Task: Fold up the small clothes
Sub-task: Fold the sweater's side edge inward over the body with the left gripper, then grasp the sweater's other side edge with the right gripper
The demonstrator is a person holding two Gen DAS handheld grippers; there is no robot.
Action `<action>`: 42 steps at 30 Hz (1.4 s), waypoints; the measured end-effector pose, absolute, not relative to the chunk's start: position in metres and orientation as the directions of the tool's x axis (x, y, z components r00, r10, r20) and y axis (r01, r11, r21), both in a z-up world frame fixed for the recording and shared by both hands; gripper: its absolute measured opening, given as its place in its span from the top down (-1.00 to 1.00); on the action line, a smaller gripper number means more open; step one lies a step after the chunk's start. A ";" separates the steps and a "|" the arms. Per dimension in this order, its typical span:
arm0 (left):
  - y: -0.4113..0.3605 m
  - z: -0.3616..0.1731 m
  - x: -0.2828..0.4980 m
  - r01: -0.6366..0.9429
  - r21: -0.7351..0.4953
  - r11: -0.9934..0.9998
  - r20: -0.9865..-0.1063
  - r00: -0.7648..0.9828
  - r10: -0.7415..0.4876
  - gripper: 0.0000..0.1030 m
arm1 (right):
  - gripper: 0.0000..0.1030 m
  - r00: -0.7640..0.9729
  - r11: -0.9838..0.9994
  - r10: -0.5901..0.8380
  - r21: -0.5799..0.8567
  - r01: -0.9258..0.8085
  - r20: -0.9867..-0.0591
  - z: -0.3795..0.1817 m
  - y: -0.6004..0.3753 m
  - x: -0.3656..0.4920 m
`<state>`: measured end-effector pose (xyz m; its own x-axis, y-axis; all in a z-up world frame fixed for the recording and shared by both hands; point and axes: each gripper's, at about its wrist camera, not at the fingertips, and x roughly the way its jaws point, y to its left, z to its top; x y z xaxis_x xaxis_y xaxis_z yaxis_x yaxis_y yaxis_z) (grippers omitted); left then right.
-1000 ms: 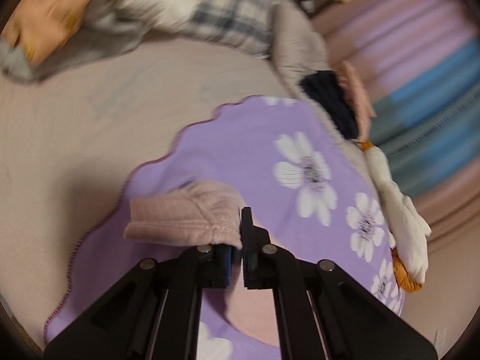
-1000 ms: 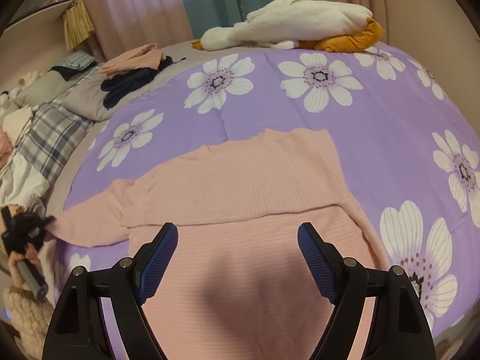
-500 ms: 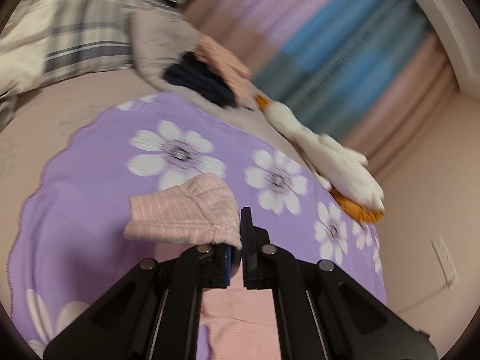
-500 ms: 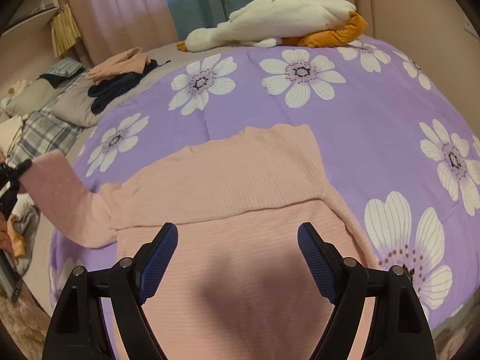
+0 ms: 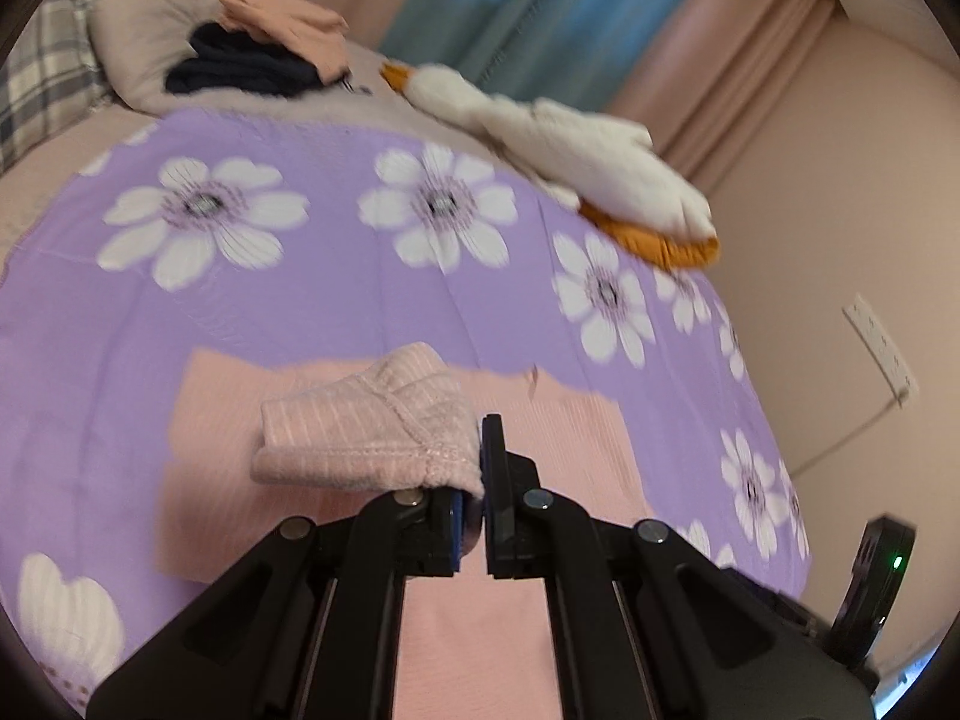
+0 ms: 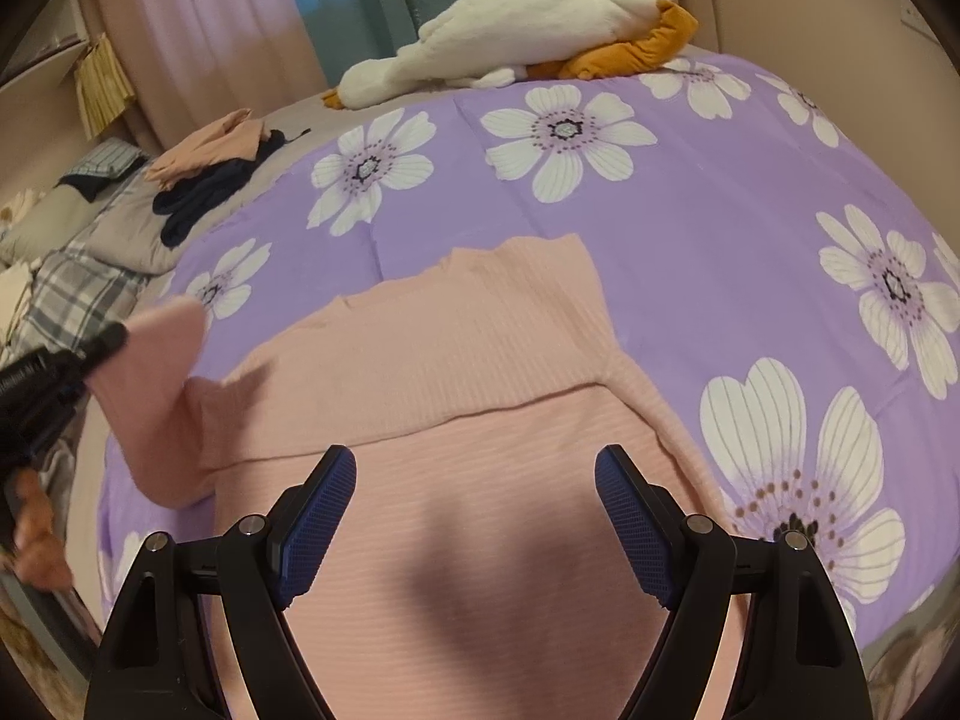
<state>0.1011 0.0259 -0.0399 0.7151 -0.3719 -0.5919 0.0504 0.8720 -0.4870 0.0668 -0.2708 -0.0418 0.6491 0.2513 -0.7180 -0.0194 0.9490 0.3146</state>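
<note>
Right gripper (image 6: pixel 474 522) is held wide open over the near part of the pink sweater (image 6: pixel 456 372), nothing between its pads. The sweater is spread on the purple flowered blanket (image 6: pixel 720 198), top part folded toward the near side. At left, the sleeve cuff (image 5: pixel 372 420) is pinched in the closed left gripper (image 5: pixel 474 480) and lifted off the blanket. Far side: a white plush goose (image 6: pixel 516 36); far left: a heap of clothes (image 6: pixel 210 162).

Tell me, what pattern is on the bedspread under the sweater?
White flowers on purple, covering the bedspread; clearest in the right wrist view.
</note>
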 end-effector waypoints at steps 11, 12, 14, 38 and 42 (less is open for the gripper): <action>-0.020 -0.116 0.106 0.072 -0.530 0.845 -0.705 0.516 -0.487 0.96 | -0.59 0.623 0.948 0.254 0.318 -0.009 -0.740 -0.053 -0.277 0.068; -0.021 -0.122 0.107 0.066 -0.530 0.845 -0.714 0.503 -0.487 0.96 | -0.59 0.622 0.948 0.254 0.318 -0.009 -0.740 -0.054 -0.277 0.067; -0.025 -0.131 0.106 0.059 -0.524 0.850 -0.733 0.477 -0.485 0.96 | -0.59 0.618 0.947 0.258 0.320 -0.011 -0.743 -0.056 -0.277 0.067; 0.087 -0.113 0.029 -0.261 -0.449 0.855 -0.785 0.573 -0.237 -0.20 | -0.59 0.555 0.948 0.316 0.279 -0.153 -0.770 -0.063 -0.231 0.075; 0.108 -0.120 0.016 -0.322 -0.441 0.838 -0.801 0.562 -0.206 -0.08 | -0.59 0.524 0.927 0.370 0.267 -0.264 -0.767 -0.060 -0.196 0.082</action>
